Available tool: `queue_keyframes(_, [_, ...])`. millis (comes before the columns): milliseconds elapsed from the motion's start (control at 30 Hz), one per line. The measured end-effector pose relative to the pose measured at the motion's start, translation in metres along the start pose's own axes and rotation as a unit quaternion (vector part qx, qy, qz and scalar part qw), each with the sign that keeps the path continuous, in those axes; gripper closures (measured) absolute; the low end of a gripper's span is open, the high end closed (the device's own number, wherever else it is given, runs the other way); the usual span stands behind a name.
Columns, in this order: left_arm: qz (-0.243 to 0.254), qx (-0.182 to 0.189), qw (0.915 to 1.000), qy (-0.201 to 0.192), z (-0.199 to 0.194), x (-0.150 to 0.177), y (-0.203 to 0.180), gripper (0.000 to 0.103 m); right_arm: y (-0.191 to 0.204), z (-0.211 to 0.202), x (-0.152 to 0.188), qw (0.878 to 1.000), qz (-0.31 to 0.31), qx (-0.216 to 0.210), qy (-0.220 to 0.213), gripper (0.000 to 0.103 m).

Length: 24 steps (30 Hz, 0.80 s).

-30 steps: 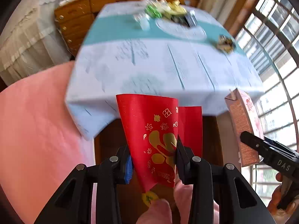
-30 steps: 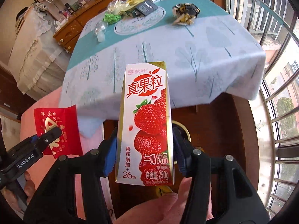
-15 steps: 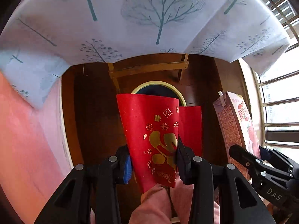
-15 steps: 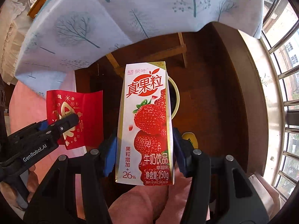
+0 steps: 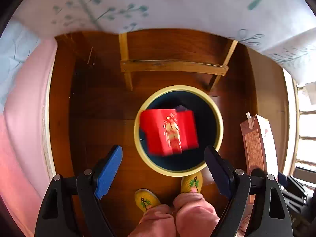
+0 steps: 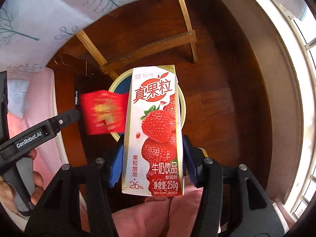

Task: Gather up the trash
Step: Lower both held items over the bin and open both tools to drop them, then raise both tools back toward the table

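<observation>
My left gripper (image 5: 163, 148) points straight down over a round bin with a yellow rim (image 5: 177, 87). Its jaws are opening and the pads touch nothing. A red gold-printed envelope (image 5: 169, 131), blurred, drops free into the bin's mouth. In the right wrist view the same envelope (image 6: 102, 114) hangs beside the bin rim (image 6: 118, 79), just past the left gripper's finger (image 6: 59, 121). My right gripper (image 6: 153, 148) is shut on a strawberry milk carton (image 6: 156, 128), held upright above the bin. That carton (image 5: 256, 138), with its straw, shows at the right in the left wrist view.
A tree-print tablecloth (image 5: 177, 6) overhangs the top of both views. A wooden frame with legs (image 5: 173, 66) stands behind the bin on the dark wood floor. Pink fabric (image 5: 23, 118) fills the left, a window (image 6: 302, 98) the right. The person's yellow slippers (image 5: 146, 199) stand near the bin.
Both grippers have dropped from table height to just above the bin. The left jaws have spread and let go of the red envelope, which now falls. The right still holds the carton.
</observation>
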<state>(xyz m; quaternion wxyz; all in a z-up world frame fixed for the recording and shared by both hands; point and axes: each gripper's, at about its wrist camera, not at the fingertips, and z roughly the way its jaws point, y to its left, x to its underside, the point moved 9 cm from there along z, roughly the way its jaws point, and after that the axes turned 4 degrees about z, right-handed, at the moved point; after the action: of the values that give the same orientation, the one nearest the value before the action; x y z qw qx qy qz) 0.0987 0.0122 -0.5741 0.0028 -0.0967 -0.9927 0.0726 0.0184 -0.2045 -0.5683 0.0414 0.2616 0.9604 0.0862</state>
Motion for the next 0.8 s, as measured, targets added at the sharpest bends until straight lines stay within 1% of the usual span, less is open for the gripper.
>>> queue_keyframes(133, [-0.008,-0.012,0.9999,-0.009,-0.005,0.006,0.003,0.017,0.009,0.010,-0.004,1.000,-0.011,0.000,0.011,0.052])
queue_keyframes(300, [-0.034,-0.013,0.9990,-0.026,-0.028,0.016,0.026,0.017,0.030,0.011,-0.013,0.999,-0.032,-0.014,0.025,0.052])
queue_keyframes(367, [-0.043,-0.018,0.9982,-0.037,-0.043,0.017,0.033,0.017,0.040,0.006,-0.017,0.999,-0.041,-0.017,0.024,0.039])
queue_keyframes(400, [-0.048,-0.020,0.9978,-0.043,-0.050,0.018,0.036,0.017,0.043,0.001,-0.018,0.999,-0.043,-0.017,0.022,0.023])
queue_keyframes(433, [-0.053,-0.024,0.9971,-0.049,-0.059,0.018,0.039,0.017,0.046,-0.005,-0.020,0.999,-0.045,-0.019,0.019,0.020])
queue_keyframes(500, [-0.059,-0.028,0.9960,-0.061,-0.078,0.019,0.044,0.017,0.053,-0.017,-0.022,0.998,-0.049,-0.029,0.015,0.020])
queue_keyframes(600, [-0.062,-0.037,0.9945,-0.077,-0.109,0.020,0.050,0.017,0.064,-0.038,-0.023,0.998,-0.064,-0.029,0.007,0.020])
queue_keyframes(700, [-0.058,-0.046,0.9930,-0.092,-0.148,0.020,0.051,0.017,0.074,-0.067,-0.019,0.997,-0.070,-0.028,0.003,0.020])
queue_keyframes(800, [-0.048,-0.046,0.9914,-0.113,-0.195,0.020,0.047,0.017,0.091,-0.092,-0.016,0.997,-0.072,-0.031,-0.004,0.020])
